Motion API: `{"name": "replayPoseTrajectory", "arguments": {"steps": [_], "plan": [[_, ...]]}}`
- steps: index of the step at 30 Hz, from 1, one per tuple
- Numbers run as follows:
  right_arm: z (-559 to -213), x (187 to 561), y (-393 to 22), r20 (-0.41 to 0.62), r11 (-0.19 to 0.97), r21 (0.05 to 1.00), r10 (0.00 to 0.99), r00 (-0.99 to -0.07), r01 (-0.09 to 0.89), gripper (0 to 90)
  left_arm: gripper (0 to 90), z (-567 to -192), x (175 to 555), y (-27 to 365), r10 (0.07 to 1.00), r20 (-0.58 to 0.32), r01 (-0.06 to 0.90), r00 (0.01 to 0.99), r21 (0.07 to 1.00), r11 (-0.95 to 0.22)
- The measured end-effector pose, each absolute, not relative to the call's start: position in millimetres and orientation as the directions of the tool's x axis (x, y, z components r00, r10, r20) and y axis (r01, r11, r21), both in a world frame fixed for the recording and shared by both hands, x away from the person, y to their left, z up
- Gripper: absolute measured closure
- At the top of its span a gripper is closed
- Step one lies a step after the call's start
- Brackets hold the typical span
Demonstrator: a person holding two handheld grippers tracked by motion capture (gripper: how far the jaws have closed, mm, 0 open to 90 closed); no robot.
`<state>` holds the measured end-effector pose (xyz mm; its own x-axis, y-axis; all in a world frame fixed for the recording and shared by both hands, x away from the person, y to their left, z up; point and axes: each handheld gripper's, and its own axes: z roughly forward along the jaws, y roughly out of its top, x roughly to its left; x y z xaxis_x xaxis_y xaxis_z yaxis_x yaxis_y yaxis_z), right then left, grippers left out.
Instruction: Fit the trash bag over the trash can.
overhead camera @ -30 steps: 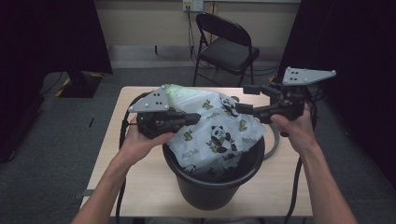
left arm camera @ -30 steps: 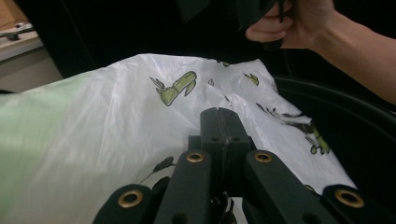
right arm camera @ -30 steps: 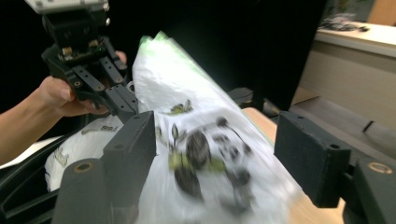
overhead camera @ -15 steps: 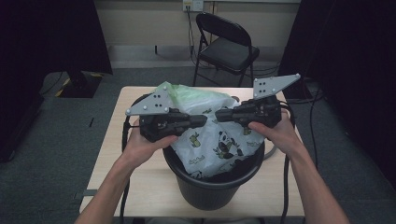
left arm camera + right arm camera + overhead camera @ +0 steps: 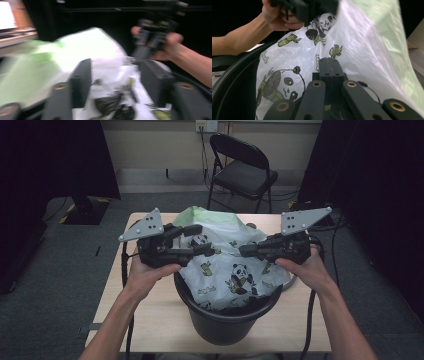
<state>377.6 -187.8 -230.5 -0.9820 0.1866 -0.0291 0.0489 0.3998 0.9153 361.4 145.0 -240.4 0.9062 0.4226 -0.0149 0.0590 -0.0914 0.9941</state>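
1. Panda-print bag (image 5: 232,270), high view: it is sitting in the black bucket (image 5: 225,325) on the table (image 5: 295,330), its top billowing above the rim. I am flanking it with the left gripper (image 5: 205,240) and the right gripper (image 5: 245,251).
2. Left gripper view: the jaws have just been opening and are standing spread, film between them but not pinched.
3. Right gripper view: the jaws are pressed together on a fold of film. I am judging it light, soft, slippery and tearable; I recommend gripping gathered rim folds.
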Motion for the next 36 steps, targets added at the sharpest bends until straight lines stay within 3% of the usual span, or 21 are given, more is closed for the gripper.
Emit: {"name": "replayPoseTrajectory", "arguments": {"steps": [3,7,9,12,13,14,17,32,34,36], "plan": [[-232,375,-191,-0.029,0.398,0.916,0.178,-0.984,0.045,90.0,29.8,-244,367,150,0.471,-0.050,0.100,0.881,0.992,-0.081],[-233,373,-191,-0.033,0.405,0.914,0.161,-0.986,0.035,90.0,23.8,-251,379,149,0.541,-0.096,0.160,0.836,0.984,-0.072],[-233,371,-190,-0.039,0.415,0.910,0.154,-0.987,0.029,90.0,31.6,-256,386,150,0.551,-0.123,0.184,0.826,0.981,-0.056],[-233,371,-189,-0.043,0.430,0.902,0.154,-0.987,0.028,90.0,59.6,-261,391,149,0.521,-0.120,0.194,0.845,0.977,-0.090],[-233,371,-189,-0.043,0.430,0.902,0.154,-0.987,0.028,90.0,59.6,-262,391,147,0.502,-0.116,0.191,0.857,0.976,-0.100],[-233,372,-189,-0.041,0.427,0.904,0.152,-0.988,0.028,90.0,75.1,-262,390,145,0.494,-0.107,0.183,0.863,0.977,-0.109],[-233,372,-187,-0.045,0.431,0.902,0.154,-0.987,0.027,90.0,86.8,-259,388,143,0.466,-0.087,0.153,0.881,0.983,-0.106],[-211,382,-148,-0.080,0.421,0.907,0.204,-0.976,0.014,90.0,89.6,-229,373,144,0.443,-0.030,0.026,0.896,1.000,0.014],[-216,383,-138,-0.072,0.467,0.884,0.180,-0.981,0.021,87.5,89.6,-231,372,143,0.426,-0.014,0.020,0.905,1.000,-0.008],[-221,382,-131,-0.053,0.501,0.865,0.134,-0.990,0.022,75.5,89.6,-236,368,140,0.408,0.008,0.010,0.913,0.999,-0.042]]}}
